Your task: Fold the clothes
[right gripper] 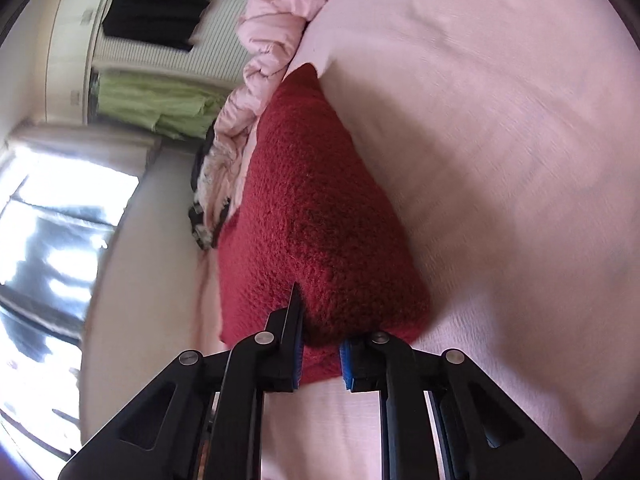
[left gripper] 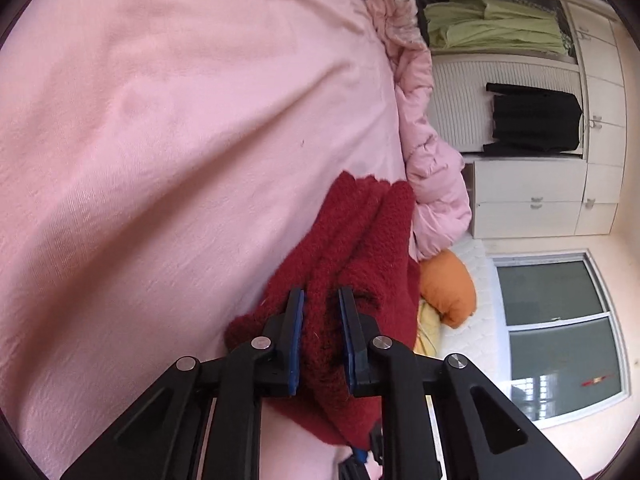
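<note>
A fuzzy dark-red knitted garment (left gripper: 352, 256) lies bunched on a pale pink bedsheet (left gripper: 160, 140), and both pairs of tongs have hold of it. In the left wrist view the left gripper (left gripper: 321, 300) has its jaws drawn close together, with a thick fold of the red knit squeezed between the blue pads (left gripper: 295, 344); the rest of the garment stretches away ahead of the tips and hangs below them. In the right wrist view the right gripper (right gripper: 320, 320) stands nearly closed on the near edge of the same red knitted garment (right gripper: 320, 208). Its left finger presses into the wool, while its right finger is partly buried under the fabric. The pink bedsheet (right gripper: 500, 140) spreads to the right of these tongs. Beyond the garment, ahead of the left tongs, lie a rumpled pink quilt (left gripper: 432, 168) and an orange cushion (left gripper: 448, 288).
</note>
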`<state>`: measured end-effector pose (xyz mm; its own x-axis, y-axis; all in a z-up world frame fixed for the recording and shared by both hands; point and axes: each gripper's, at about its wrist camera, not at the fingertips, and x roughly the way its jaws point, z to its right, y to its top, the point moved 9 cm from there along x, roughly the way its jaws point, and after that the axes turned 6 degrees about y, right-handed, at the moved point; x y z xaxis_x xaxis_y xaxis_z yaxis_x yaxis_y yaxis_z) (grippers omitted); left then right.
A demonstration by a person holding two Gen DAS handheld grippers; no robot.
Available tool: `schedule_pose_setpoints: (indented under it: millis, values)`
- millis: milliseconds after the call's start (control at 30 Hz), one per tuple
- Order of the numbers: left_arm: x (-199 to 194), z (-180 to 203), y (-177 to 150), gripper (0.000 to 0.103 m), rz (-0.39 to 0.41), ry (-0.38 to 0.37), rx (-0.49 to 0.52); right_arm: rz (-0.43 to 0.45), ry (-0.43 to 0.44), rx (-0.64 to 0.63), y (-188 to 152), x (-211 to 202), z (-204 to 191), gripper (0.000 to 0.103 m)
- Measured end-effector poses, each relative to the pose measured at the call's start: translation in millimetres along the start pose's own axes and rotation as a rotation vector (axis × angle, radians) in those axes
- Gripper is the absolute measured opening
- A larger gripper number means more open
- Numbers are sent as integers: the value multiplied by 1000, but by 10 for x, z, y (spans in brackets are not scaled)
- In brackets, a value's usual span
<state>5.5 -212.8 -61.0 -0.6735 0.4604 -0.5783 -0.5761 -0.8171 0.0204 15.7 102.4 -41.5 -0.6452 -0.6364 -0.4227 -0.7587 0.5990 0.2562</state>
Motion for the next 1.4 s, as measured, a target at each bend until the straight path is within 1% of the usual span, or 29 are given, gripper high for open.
schedule_pose_setpoints:
  millis: [33,67,100,133,167,200,233,267,300,333,367,433,467,533,567,633,667,700,833,967,1067,1133,1300,1400]
  values:
    - [-93,-32,20,17,27,52,21,-9,-45,-50,-10,-32,-58,24]
    - [-209,-60,43,25,62,111,45,-8,-86,-99,-21,-81,-124,27]
    - [-330,-85,66,52,97,170,69,-6,-147,-171,-50,-146,-221,33]
    - [-501,-96,67,64,156,231,107,-2,-223,-255,-95,-216,-321,36]
    - [-628,-85,46,72,200,261,145,-3,-293,-348,-171,-283,-413,39]
    - [-702,-16,-43,72,218,279,211,7,-352,-447,-251,-333,-485,44]
    - [-766,72,-155,74,229,297,290,18,-409,-546,-328,-382,-560,47]
    - [-786,160,-293,77,230,327,386,63,-471,-654,-404,-446,-632,47]
    - [-779,250,-494,78,233,389,523,102,-512,-727,-467,-494,-675,47]
    - [-770,311,-655,78,239,445,633,134,-550,-776,-522,-535,-712,47]
    - [-776,355,-781,78,258,490,715,156,-572,-796,-566,-575,-744,47]
    - [-814,440,-1014,82,315,574,865,172,-569,-784,-626,-647,-804,47]
    - [-842,492,-1091,86,346,603,922,178,-567,-777,-655,-683,-834,47]
    - [-899,611,-1200,86,396,623,1014,176,-566,-793,-718,-743,-866,47]
    - [-940,678,-1223,86,419,623,1040,181,-570,-801,-730,-765,-864,47]
    - [-1062,782,-1241,87,466,591,1064,183,-576,-799,-745,-800,-843,47]
    - [-1106,824,-1253,91,477,573,1069,176,-582,-788,-747,-824,-806,47]
    - [-1130,862,-1268,94,477,556,1070,170,-583,-775,-737,-802,-806,47]
    - [-1120,918,-1277,94,459,524,1061,182,-586,-771,-721,-846,-840,47]
    - [-1109,895,-1387,94,475,540,1080,200,-593,-807,-778,-879,-908,47]
    - [-1011,881,-1446,94,480,601,1128,205,-594,-816,-782,-897,-928,47]
    - [-980,892,-1467,94,477,616,1148,212,-594,-816,-774,-919,-937,47]
    - [-981,951,-1555,94,463,563,1167,223,-592,-810,-752,-963,-931,47]
    - [-946,957,-1586,95,434,542,1167,225,-593,-811,-750,-973,-922,47]
